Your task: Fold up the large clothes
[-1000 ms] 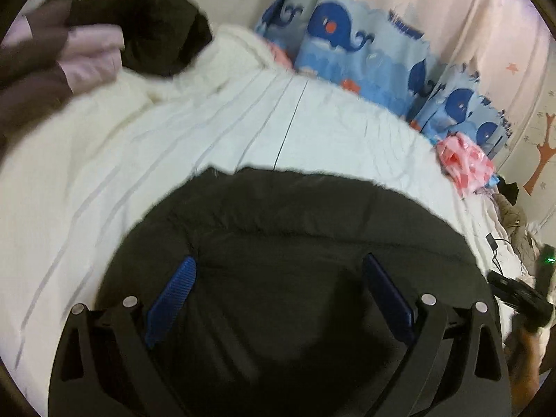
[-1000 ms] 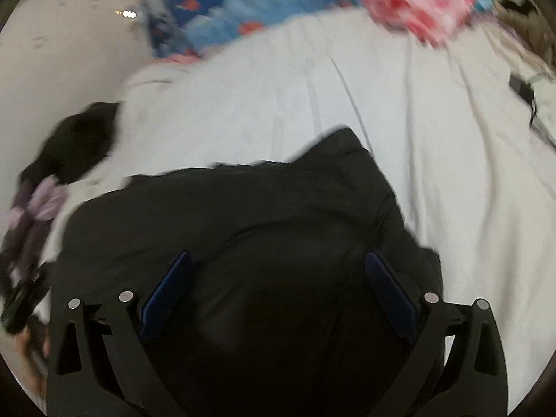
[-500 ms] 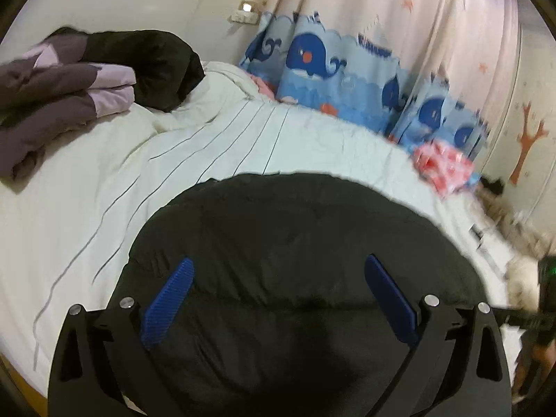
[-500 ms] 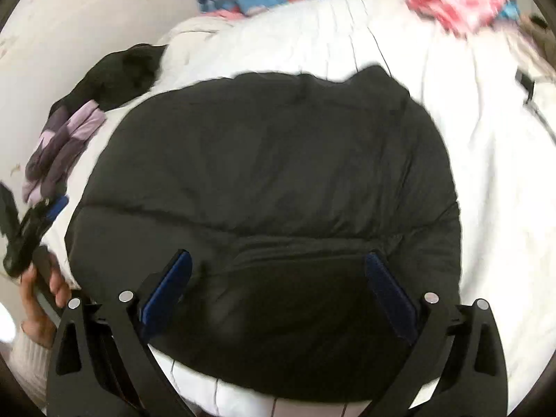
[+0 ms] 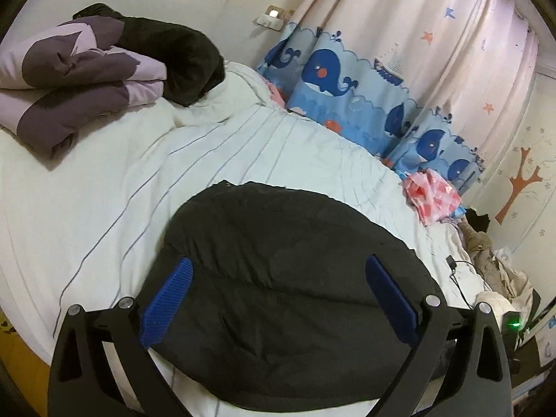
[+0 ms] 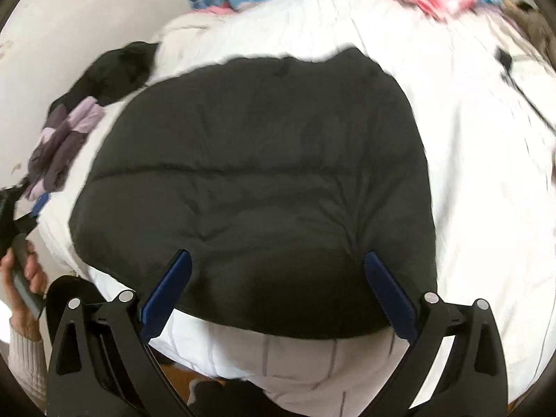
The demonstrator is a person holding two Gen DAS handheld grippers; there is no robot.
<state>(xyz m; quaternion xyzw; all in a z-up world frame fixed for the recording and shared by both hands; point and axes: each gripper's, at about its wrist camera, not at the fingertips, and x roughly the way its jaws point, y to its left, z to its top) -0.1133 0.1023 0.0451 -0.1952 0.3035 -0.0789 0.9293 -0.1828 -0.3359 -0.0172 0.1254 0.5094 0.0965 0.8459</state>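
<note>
The black padded coat (image 6: 257, 187) lay centre-frame just beyond both empty, wide-open claws, left gripper (image 5: 276, 300) and right gripper (image 6: 276, 292), its long axis crosswise.

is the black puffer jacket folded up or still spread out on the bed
Folded: the black puffer jacket lies as one compact rounded bundle on the white bed, no sleeves showing.

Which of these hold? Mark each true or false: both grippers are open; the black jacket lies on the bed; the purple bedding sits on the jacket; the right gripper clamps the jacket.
1. Both the left gripper and the right gripper are open. True.
2. The black jacket lies on the bed. True.
3. The purple bedding sits on the jacket. False: it lies apart from it, near the wall.
4. The right gripper clamps the jacket. False: its jaws are spread, holding nothing.
</note>
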